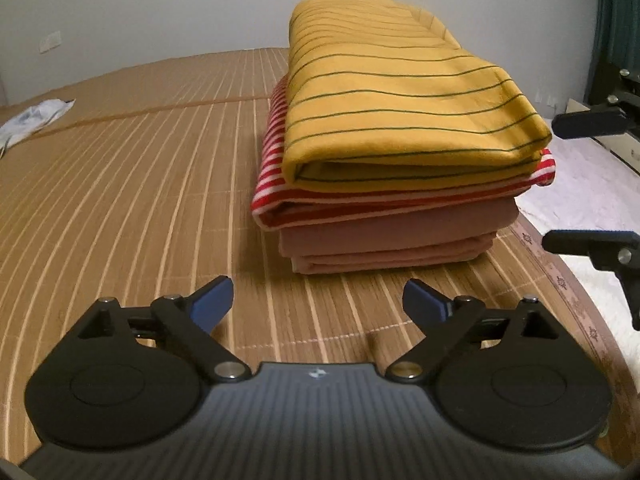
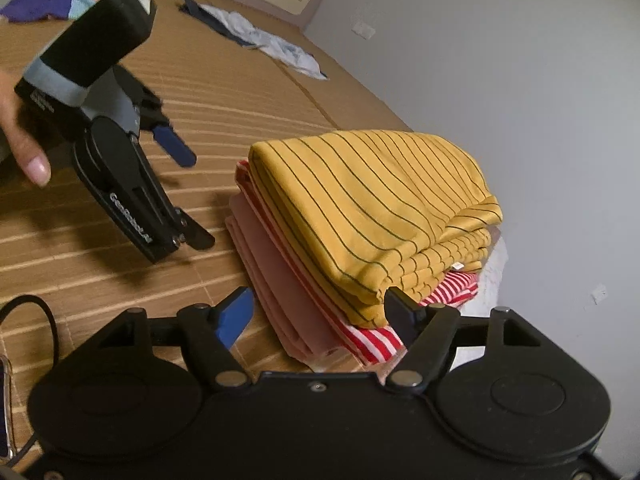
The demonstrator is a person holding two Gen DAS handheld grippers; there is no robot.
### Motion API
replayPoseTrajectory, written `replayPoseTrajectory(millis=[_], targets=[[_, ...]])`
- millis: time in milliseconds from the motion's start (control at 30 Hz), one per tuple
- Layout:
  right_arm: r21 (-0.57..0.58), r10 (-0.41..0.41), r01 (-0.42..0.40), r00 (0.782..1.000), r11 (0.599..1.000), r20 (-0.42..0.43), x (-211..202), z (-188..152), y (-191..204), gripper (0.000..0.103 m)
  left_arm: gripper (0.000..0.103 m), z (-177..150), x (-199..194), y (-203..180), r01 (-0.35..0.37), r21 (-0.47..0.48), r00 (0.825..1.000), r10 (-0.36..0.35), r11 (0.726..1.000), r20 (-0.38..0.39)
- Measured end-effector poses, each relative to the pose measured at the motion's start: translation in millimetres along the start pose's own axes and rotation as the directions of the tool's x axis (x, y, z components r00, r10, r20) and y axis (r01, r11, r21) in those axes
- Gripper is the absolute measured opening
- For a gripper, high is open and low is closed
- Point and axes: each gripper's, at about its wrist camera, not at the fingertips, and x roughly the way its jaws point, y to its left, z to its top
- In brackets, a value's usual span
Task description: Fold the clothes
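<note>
A stack of folded clothes sits on a bamboo mat (image 1: 140,200): a yellow striped shirt (image 1: 400,92) (image 2: 360,200) on top, a red-and-white striped one (image 1: 272,168) (image 2: 372,340) under it, and pink cloth (image 1: 392,236) (image 2: 276,284) at the bottom. My left gripper (image 1: 320,300) (image 2: 188,192) is open just in front of the stack, nothing between its fingers, and a hand (image 2: 20,136) holds it. My right gripper (image 2: 320,316) (image 1: 568,180) is open at the stack's right corner. Its fingers stand above and below the stack's edge and do not press on it.
Loose white cloth (image 1: 36,116) (image 2: 280,48) lies far across the mat, and purple clothes (image 2: 52,0) lie at the far corner. A white sheet (image 1: 592,200) shows past the mat's right edge. A wall is close behind the stack. A black cable (image 2: 44,316) lies near me.
</note>
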Motion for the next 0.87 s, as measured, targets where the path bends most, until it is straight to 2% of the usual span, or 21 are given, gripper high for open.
replayPoseTrajectory(millis=[133, 200, 333, 533, 733, 867], targets=[[0.043, 0.042, -0.046, 0.996, 0.998, 0.081, -3.4, -6.9, -8.5, 0.074, 0.097, -1.8, -1.1, -8.9, -0.056, 0.023, 0.998, 0.055, 0.998, 0.023], [0.056, 0.025, -0.031, 0.995, 0.998, 0.098, -6.0, -10.3, -12.0, 0.074, 0.098, -1.5, -1.9, -8.7, -0.059, 0.008, 0.998, 0.059, 0.998, 0.031], [0.048, -0.027, 0.024, 0.997, 0.999, 0.079, -6.1, -14.3, -12.8, 0.074, 0.098, -1.7, -1.9, -12.2, -0.045, 0.000, 0.998, 0.045, 0.999, 0.036], [0.038, -0.022, 0.019, 0.996, 0.999, 0.085, -4.4, -11.9, -11.8, 0.074, 0.098, -3.2, -1.1, -17.0, -0.005, -0.002, 0.998, 0.005, 1.000, 0.066], [0.038, -0.023, 0.020, 0.996, 0.999, 0.082, -2.1, -11.0, -13.2, 0.075, 0.098, -1.6, 1.9, -20.8, -0.025, 0.049, 0.999, 0.023, 0.998, 0.045], [0.040, -0.022, 0.019, 0.997, 0.999, 0.072, -0.8, -11.3, -13.3, 0.075, 0.098, -2.1, -0.4, -22.6, -0.023, 0.049, 0.998, 0.020, 0.999, 0.067]])
